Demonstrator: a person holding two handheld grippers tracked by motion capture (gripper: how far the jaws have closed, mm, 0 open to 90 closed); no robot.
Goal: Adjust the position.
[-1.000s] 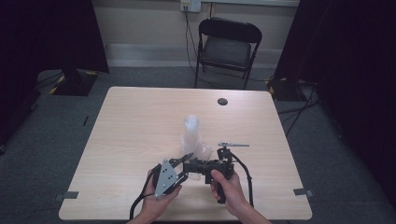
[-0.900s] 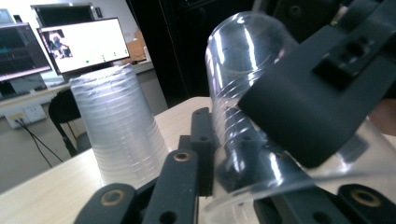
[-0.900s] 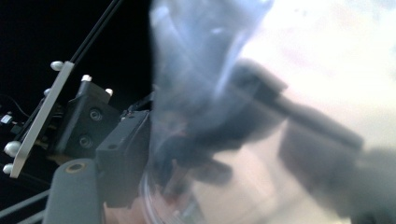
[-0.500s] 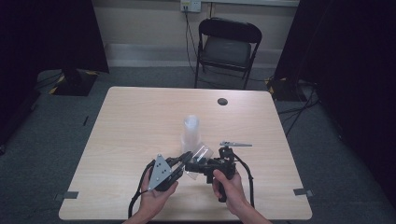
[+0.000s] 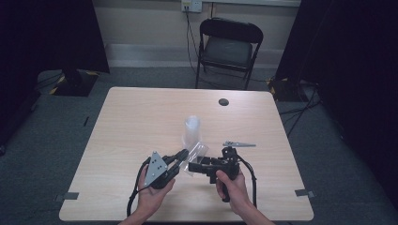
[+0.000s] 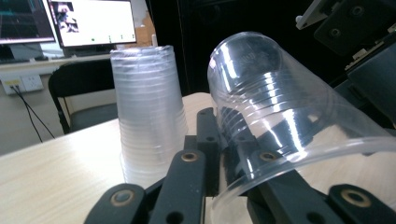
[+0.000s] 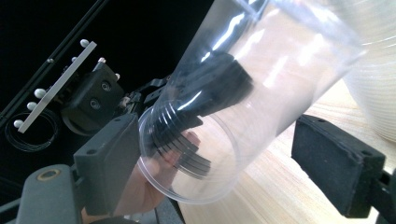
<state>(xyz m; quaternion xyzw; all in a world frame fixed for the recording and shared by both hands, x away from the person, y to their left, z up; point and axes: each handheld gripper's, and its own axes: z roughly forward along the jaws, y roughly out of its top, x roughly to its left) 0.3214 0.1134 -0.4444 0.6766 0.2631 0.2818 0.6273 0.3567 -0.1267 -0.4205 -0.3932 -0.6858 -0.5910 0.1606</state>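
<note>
Table: light wood, carries everything listed.
Cup stack: clear plastic, upright, just beyond both grippers.
Left gripper: one jaw inside the single cup's mouth, one outside; clamped on its wall.
Right gripper: jaws spread, straddling the cup, not clenched.
Single cup: clear, tilted, between the grippers.

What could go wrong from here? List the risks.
1. The left gripper pinches the clear cup only at its rim wall, so it may slip.
2. The right gripper, open around the thin cup, could crush it when closing.
3. The stack of cups stands close behind and could be knocked over.
</note>
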